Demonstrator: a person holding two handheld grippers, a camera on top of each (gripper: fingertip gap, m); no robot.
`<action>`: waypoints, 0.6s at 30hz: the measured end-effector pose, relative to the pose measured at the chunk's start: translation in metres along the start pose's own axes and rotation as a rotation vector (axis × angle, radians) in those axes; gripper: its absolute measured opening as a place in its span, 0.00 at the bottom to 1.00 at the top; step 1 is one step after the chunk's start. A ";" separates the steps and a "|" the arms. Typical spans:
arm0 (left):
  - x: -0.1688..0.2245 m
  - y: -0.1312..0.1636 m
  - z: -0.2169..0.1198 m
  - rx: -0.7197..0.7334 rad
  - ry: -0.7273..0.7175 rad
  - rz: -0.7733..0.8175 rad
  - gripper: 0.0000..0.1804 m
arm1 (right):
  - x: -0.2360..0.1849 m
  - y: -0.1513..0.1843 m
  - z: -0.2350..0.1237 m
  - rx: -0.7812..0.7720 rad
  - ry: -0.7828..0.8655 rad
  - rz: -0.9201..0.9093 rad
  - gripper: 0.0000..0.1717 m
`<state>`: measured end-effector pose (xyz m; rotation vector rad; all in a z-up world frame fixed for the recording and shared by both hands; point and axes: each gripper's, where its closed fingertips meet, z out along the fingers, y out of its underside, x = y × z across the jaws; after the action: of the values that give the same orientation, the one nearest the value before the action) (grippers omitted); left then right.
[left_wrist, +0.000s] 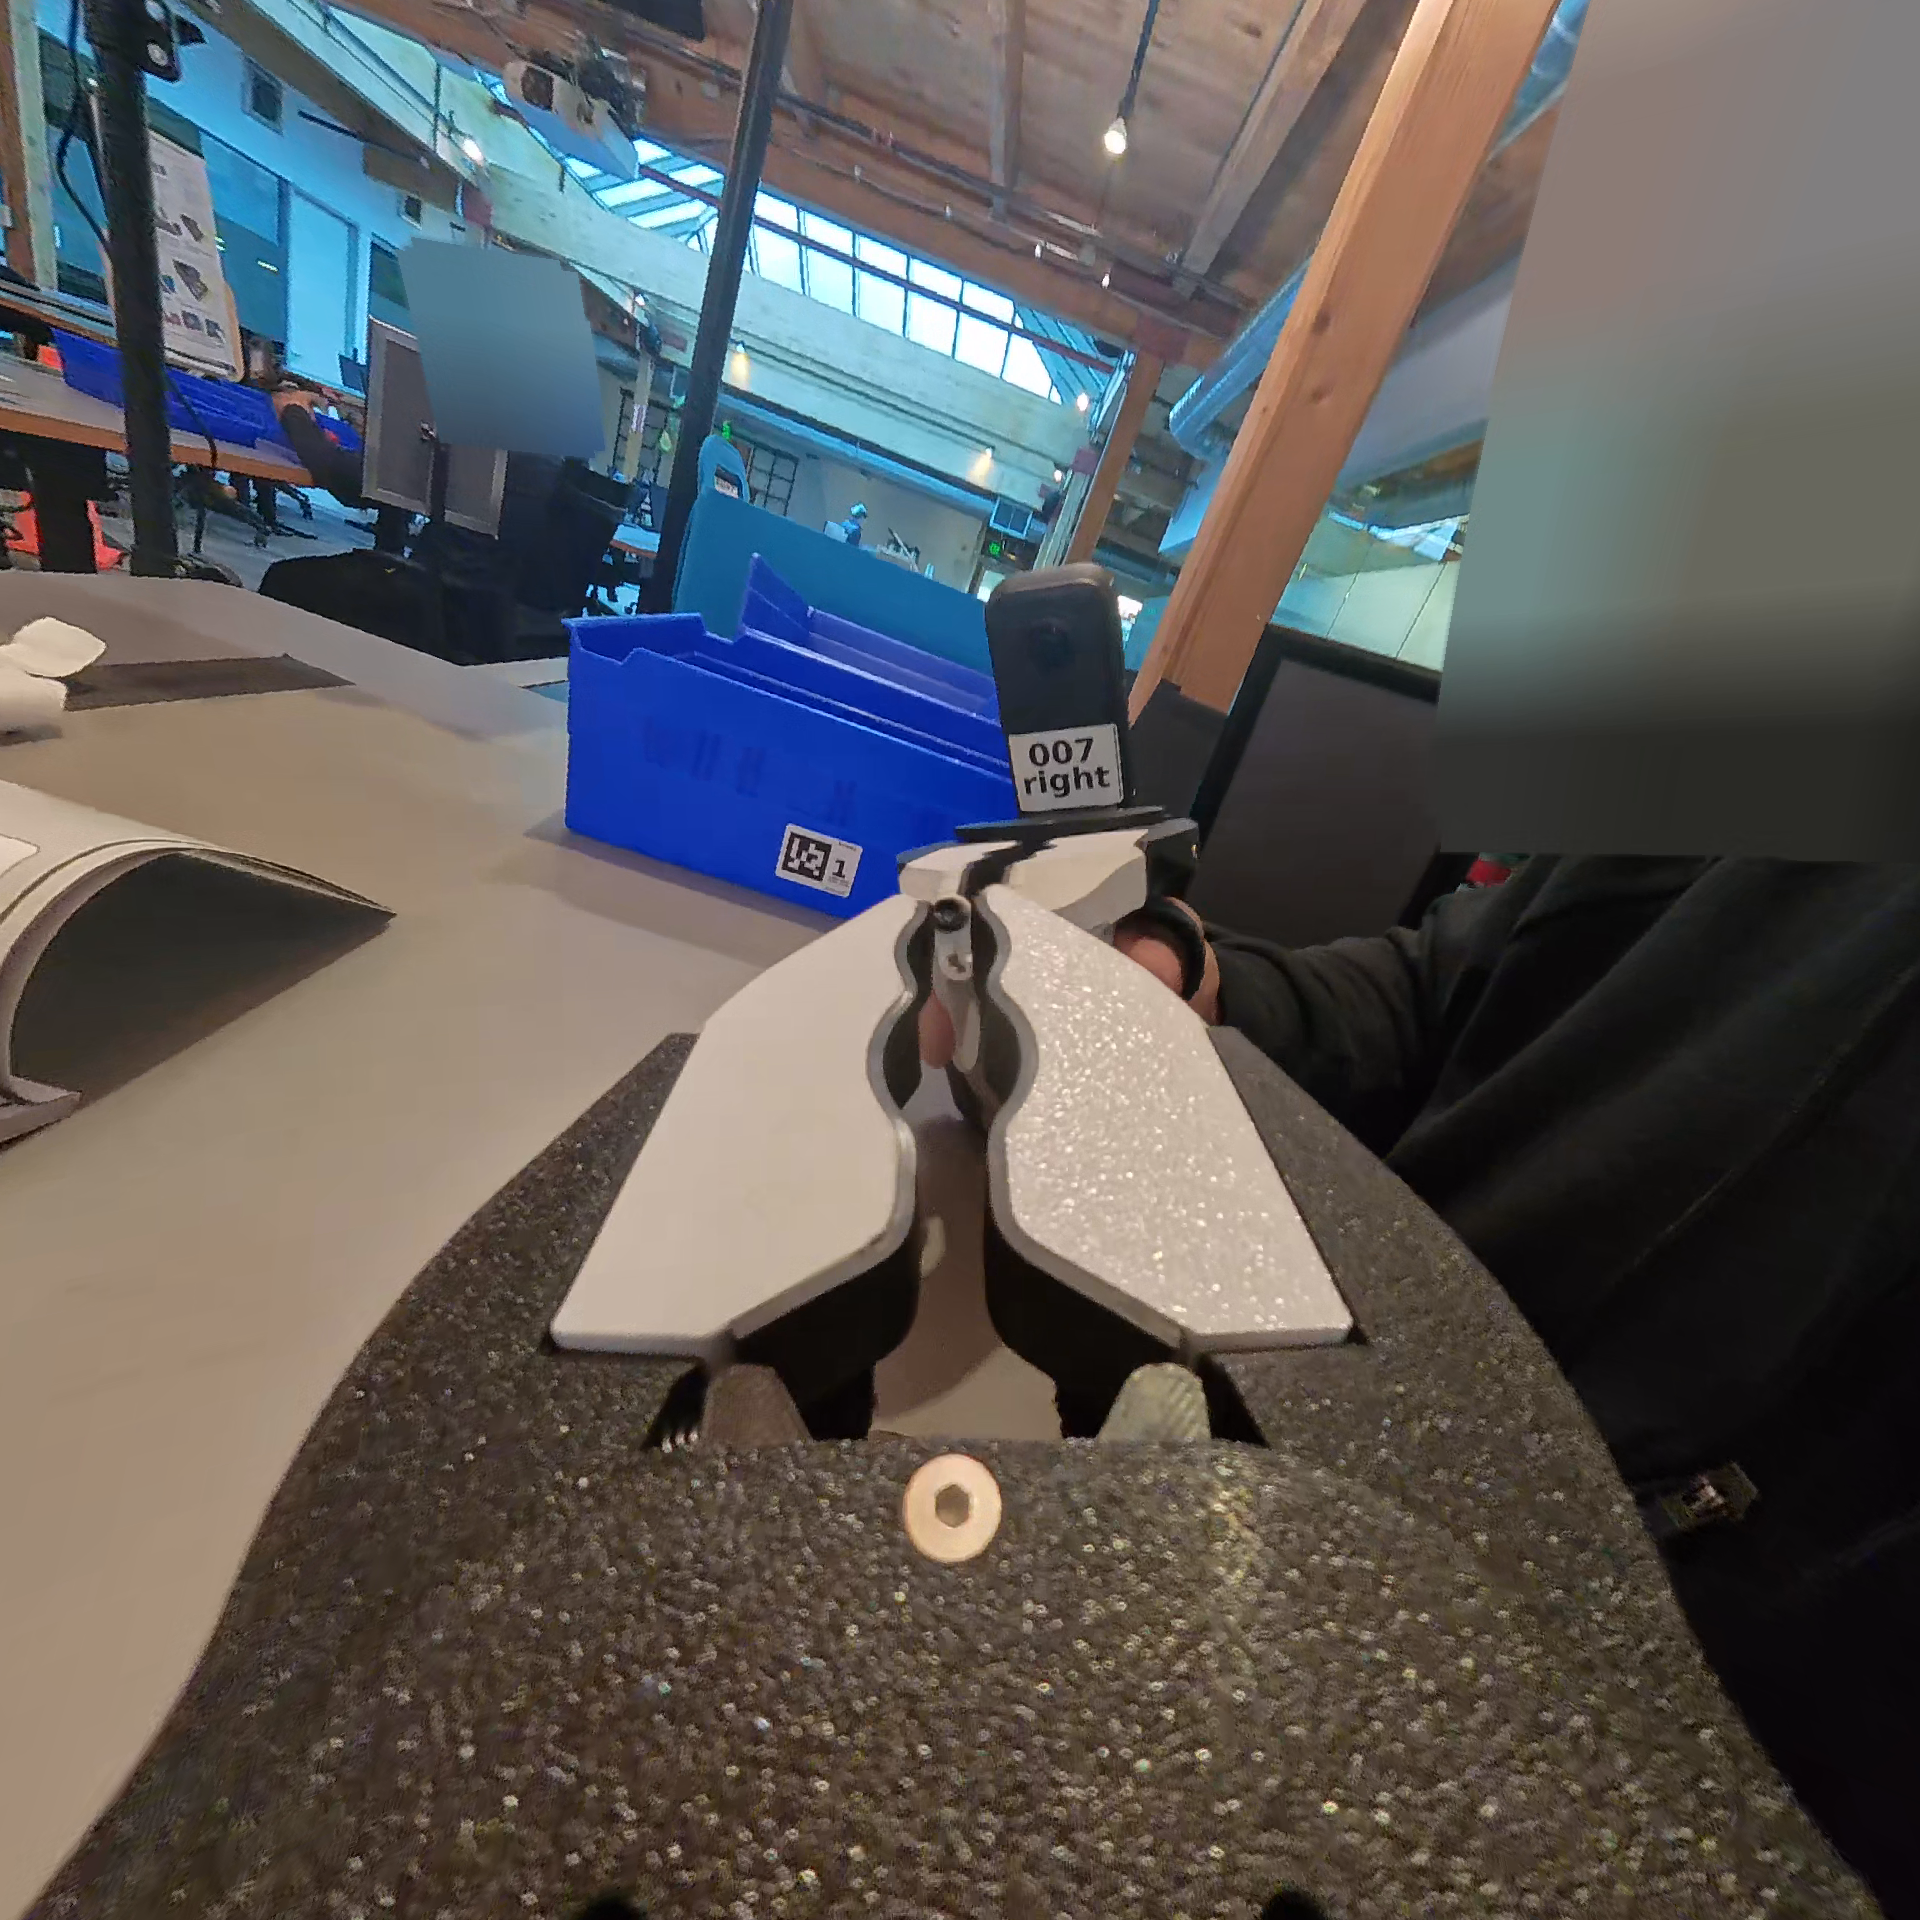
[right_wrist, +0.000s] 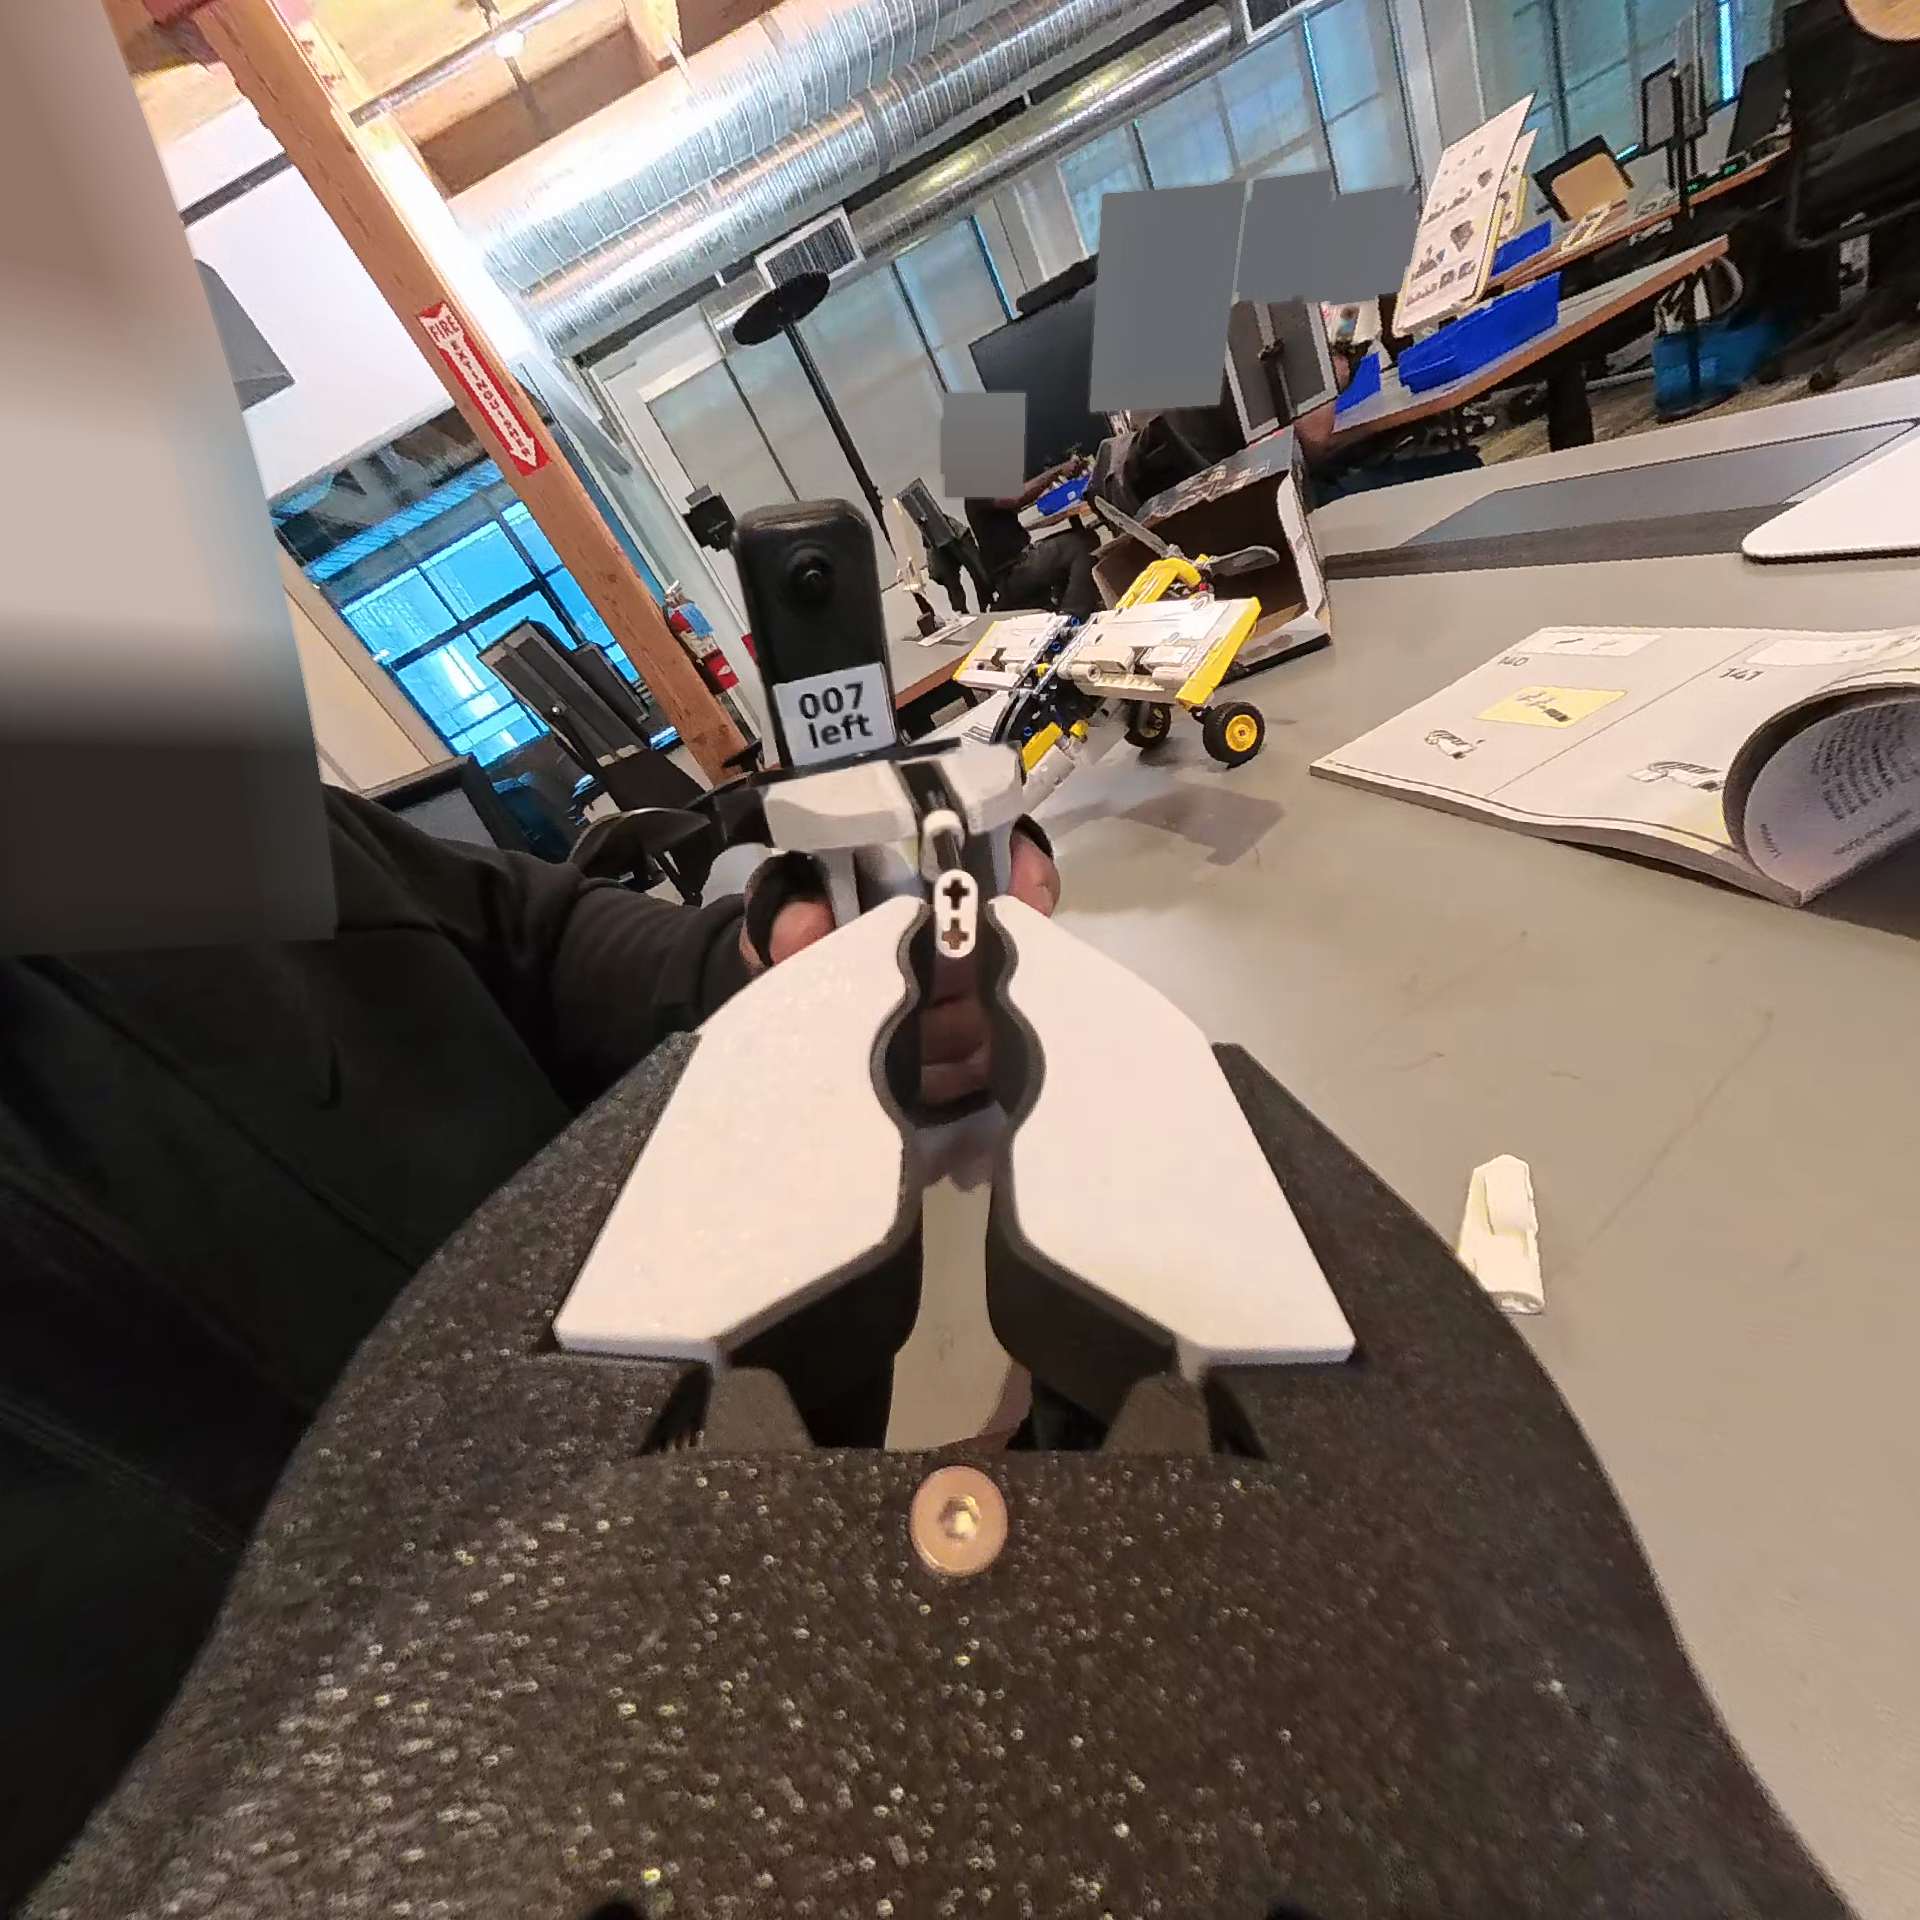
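Between my right gripper's (right_wrist: 954, 920) fingertips, at the centre of the right wrist view, sits a small white plastic beam with two cross-shaped holes (right_wrist: 954, 914). It stands upright with its flat face to the camera, and my pads are closed on its two edges. A thin black axle with a white end (right_wrist: 943, 847) rises from the beam's top, just above centre. It runs into the narrow slot of my left gripper (left_wrist: 956, 920), which faces me tip to tip and is closed on it.

The left wrist view shows the same joint from the far side. There the axle is only a dark round end at my fingertips, and the beam is a pale strip hanging below it, seen at an angle. I cannot tell from that view which jaws hold the strip.

Only the right view shows the yellow and grey brick-built plane (right_wrist: 1132, 655) on the grey table (right_wrist: 1351, 1039), right of centre. It also has a loose small white piece (right_wrist: 1501, 1231) at lower right. Only the left view shows the blue plastic bin (left_wrist: 748, 769), just above centre. The open instruction booklet (right_wrist: 1621, 748) appears in both.
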<state>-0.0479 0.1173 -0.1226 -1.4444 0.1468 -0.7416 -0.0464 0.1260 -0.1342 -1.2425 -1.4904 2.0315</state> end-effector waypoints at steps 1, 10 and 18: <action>0.000 -0.001 0.000 0.009 0.001 -0.014 0.04 | 0.000 0.000 0.000 0.003 -0.001 0.002 0.04; -0.001 -0.001 0.001 0.025 -0.001 -0.047 0.04 | -0.002 -0.003 0.004 0.044 -0.012 0.037 0.04; 0.002 0.001 0.002 0.005 0.008 -0.016 0.04 | -0.002 -0.003 0.002 0.037 -0.037 0.060 0.04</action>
<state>-0.0447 0.1180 -0.1228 -1.4393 0.1395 -0.7609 -0.0475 0.1247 -0.1300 -1.2555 -1.4422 2.1215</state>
